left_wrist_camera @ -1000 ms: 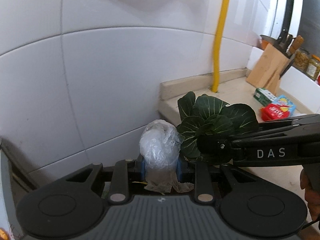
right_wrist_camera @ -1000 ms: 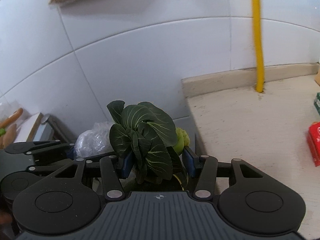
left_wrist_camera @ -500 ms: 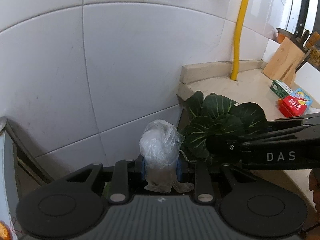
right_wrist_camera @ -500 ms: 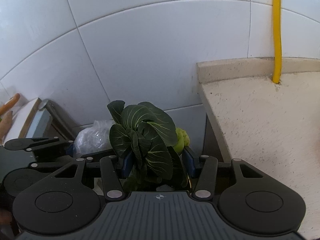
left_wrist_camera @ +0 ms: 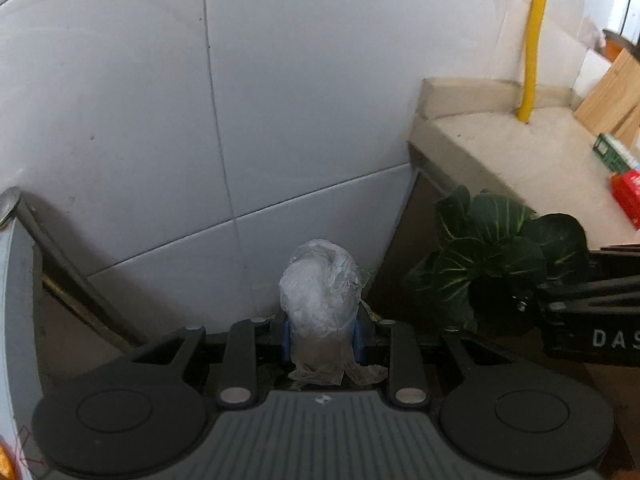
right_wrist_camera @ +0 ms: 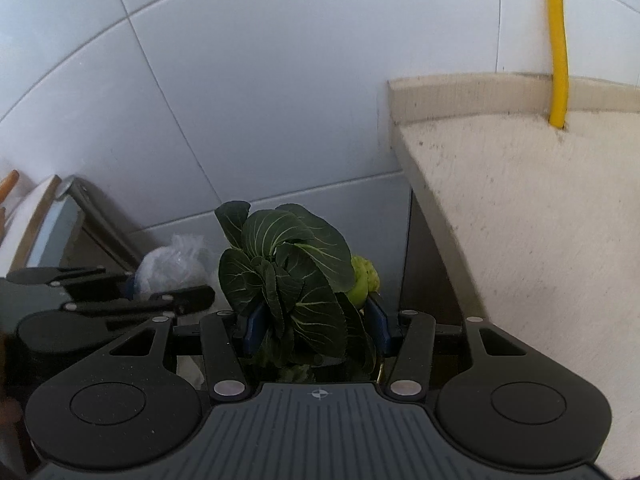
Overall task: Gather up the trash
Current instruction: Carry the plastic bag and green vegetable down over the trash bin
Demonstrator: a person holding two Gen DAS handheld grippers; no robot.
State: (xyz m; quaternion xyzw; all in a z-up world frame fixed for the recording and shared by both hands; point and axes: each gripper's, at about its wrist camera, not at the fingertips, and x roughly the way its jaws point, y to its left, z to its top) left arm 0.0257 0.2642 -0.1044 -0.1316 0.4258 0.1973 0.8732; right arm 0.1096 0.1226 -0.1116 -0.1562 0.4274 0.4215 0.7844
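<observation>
My left gripper (left_wrist_camera: 322, 334) is shut on a crumpled clear plastic bag (left_wrist_camera: 320, 296), which sticks up between its blue pads. My right gripper (right_wrist_camera: 314, 326) is shut on a bunch of dark green leafy vegetable (right_wrist_camera: 288, 268) with a pale green stem end (right_wrist_camera: 362, 280) at its right side. Both hang side by side over the dark gap between the white tiled wall and the beige counter's left edge. The leafy bunch (left_wrist_camera: 496, 252) and right gripper show at the right of the left wrist view; the bag (right_wrist_camera: 172, 264) and left gripper show at the left of the right wrist view.
A beige stone counter (right_wrist_camera: 540, 208) lies to the right, with a yellow pipe (left_wrist_camera: 534, 40) rising at its back. A wooden knife block (left_wrist_camera: 612, 92), a green box (left_wrist_camera: 612, 152) and a red packet (left_wrist_camera: 628, 196) sit on the counter. A metal-edged unit (right_wrist_camera: 68, 208) stands at the left.
Both grippers have sunk and tilted downward along the wall, each keeping its load. The counter top and pipe have risen in both views, and the dark gap beside the counter has come into sight.
</observation>
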